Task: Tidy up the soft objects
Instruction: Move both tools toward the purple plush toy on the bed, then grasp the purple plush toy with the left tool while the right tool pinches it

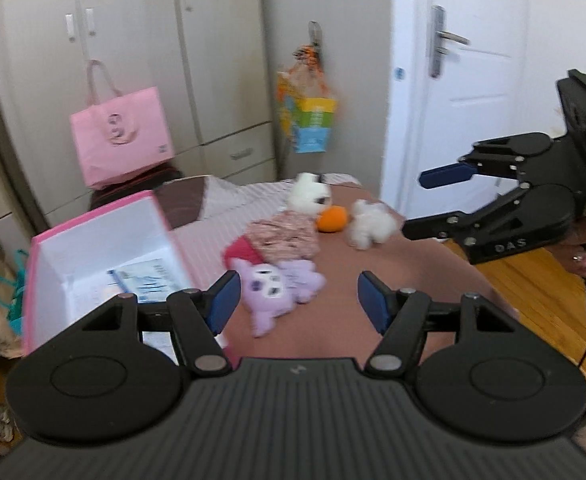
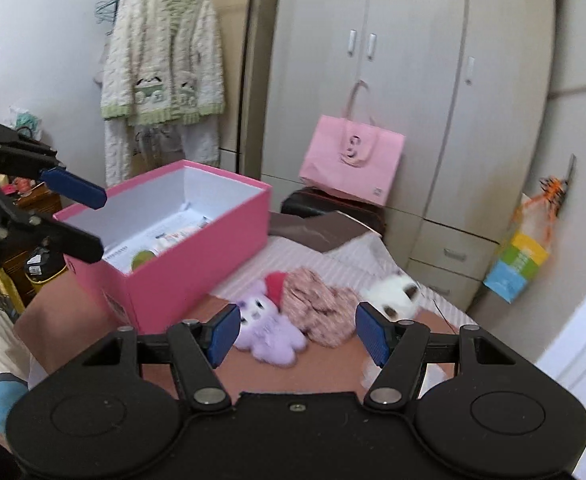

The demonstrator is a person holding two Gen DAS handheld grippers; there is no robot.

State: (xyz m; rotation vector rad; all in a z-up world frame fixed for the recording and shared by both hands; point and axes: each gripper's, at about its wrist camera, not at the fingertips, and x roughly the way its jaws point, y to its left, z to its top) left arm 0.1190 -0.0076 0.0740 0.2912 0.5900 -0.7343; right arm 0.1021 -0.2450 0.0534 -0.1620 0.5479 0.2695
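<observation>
Left wrist view looks along the left gripper (image 1: pixel 297 300), its blue-padded fingers spread wide with nothing between them, above a brown-covered table (image 1: pixel 393 280). The purple plush toy with a white face (image 1: pixel 281 288) lies just ahead of the left finger, touching a pink patterned fabric bundle with a red end (image 1: pixel 281 236). Farther back sit a white plush with dark eyes (image 1: pixel 309 194), a small orange round plush (image 1: pixel 333 219) and a fluffy white plush (image 1: pixel 371 222), the orange one between the two white ones. The open pink cardboard box with a white interior (image 1: pixel 105 240) stands at the table's left edge, papers inside, its wall near the purple toy. To the right of the toys the brown surface is bare up to the table edge, beyond which wooden floor (image 1: pixel 533 280) shows. The right gripper (image 1: pixel 413 204) hangs over that right side, fingers apart and holding nothing.

In the right wrist view, the right gripper (image 2: pixel 297 334) frames the purple toy and fabric bundle. The left gripper (image 2: pixel 97 220) hovers by the box's near corner. A pink paper bag (image 2: pixel 353 160) leans against the wardrobe (image 2: pixel 413 80) behind the table.
</observation>
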